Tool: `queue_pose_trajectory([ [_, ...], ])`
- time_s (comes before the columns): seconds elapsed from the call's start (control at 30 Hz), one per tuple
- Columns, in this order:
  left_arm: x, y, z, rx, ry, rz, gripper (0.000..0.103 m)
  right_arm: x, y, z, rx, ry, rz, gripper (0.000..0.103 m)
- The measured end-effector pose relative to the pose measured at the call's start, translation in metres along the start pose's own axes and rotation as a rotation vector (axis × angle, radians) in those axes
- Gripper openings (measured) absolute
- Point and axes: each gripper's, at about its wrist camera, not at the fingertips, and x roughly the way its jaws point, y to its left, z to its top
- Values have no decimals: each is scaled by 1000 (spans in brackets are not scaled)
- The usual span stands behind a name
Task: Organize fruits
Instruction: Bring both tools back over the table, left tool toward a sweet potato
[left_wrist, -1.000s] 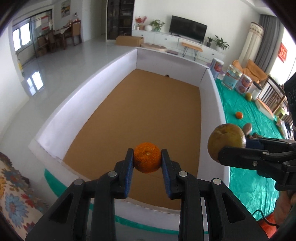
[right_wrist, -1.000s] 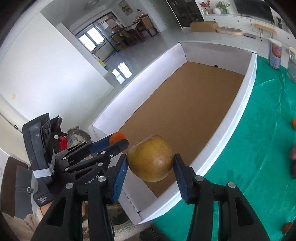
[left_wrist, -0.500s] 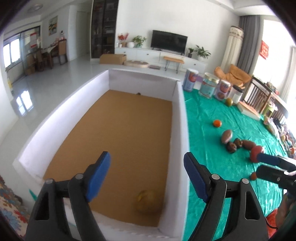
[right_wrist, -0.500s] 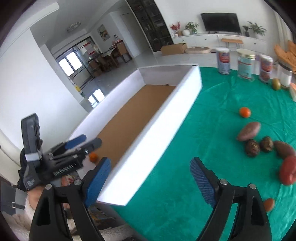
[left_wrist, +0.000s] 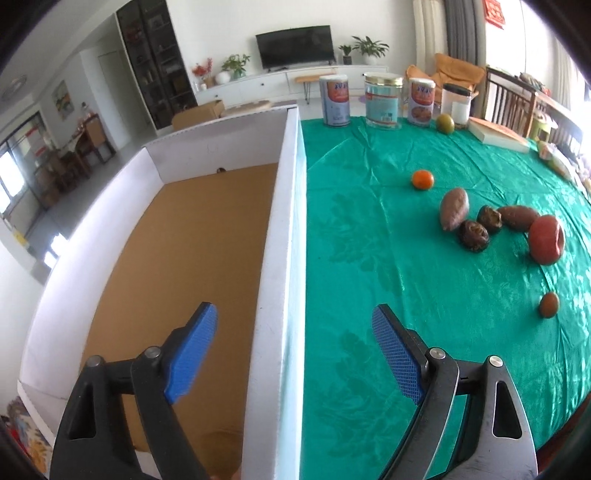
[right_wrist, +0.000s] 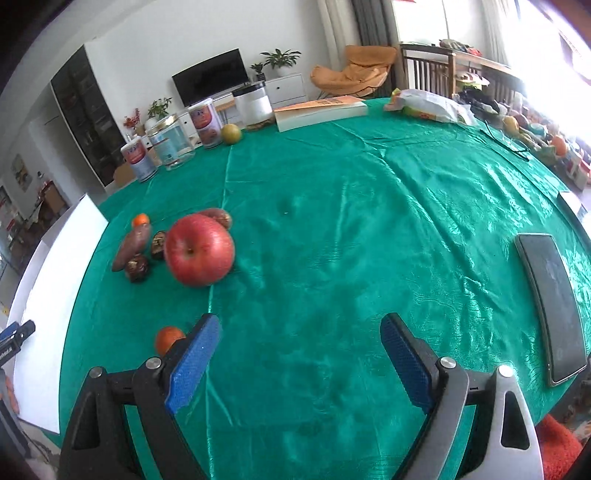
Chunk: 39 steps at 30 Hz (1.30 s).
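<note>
My left gripper (left_wrist: 293, 321) hangs over the right wall of the white box (left_wrist: 284, 229), its jaws opening with nothing held between them. A yellowish fruit (left_wrist: 218, 454) lies on the box's brown floor, half hidden behind my left finger. My right gripper (right_wrist: 301, 325) stands open over bare green cloth (right_wrist: 351, 221), and nothing is in it. A red apple (right_wrist: 199, 249) lies ahead of it to the left, with a small orange fruit (right_wrist: 168, 339) beside its left finger. Further left lie a sweet potato (right_wrist: 131, 247), dark round fruits (right_wrist: 137, 268) and an orange (right_wrist: 140, 220).
Several tins (left_wrist: 334, 99) and a yellow-green fruit (left_wrist: 444, 123) stand along the far edge of the cloth, next to a book (right_wrist: 321, 110). A dark phone (right_wrist: 550, 306) lies to the right of my right gripper. Bags and clutter (right_wrist: 428, 105) fill the far right.
Both grippers opened and let go of their fruit, the orange and the yellowish one, over the box. Both then swung right, the right one far out over the green cloth.
</note>
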Motion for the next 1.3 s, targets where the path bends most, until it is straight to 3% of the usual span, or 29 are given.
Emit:
queue_pose_trajectory([
  [0.13,-3,0,-2,-22,-8,12,88,24,-4,-6,-18,-23,-75,88],
  [0.27,-3,0,2,-66,-44,65,88,45,-7,-10,-22,35,-110,88],
  [0.37,0,-2,7,-100,-53,71,88,45,-3,-12,-56,25,-136,88],
  [0.5,-3,-11,4,-52,-71,80,88,41,6,-15,-109,-6,-169,88],
  [0.6,-14,-6,5,-77,-104,96,88,43,9,-17,-126,1,-183,88],
  [0.67,-39,-3,1,-139,-232,175,88,43,9,-17,-128,2,-185,88],
  [0.73,-76,-7,-10,-183,-444,248,98,42,8,-18,-122,-4,-185,88],
  [0.8,-108,-17,-22,-220,-616,242,101,42,7,-17,-115,-8,-185,88],
  [0.83,-117,-23,-25,-230,-649,207,102,43,7,-17,-112,-5,-186,88],
  [0.9,-120,-40,-25,-211,-619,102,102,44,7,-17,-112,3,-188,88],
  [1.03,-74,-88,-19,-87,-350,-84,102,43,9,-18,-119,-3,-182,88],
  [1.2,5,-140,-24,16,-88,-111,101,35,8,-17,-112,-30,-160,88],
  [1.3,27,-155,-30,40,-37,-91,101,35,8,-18,-107,-29,-158,88],
])
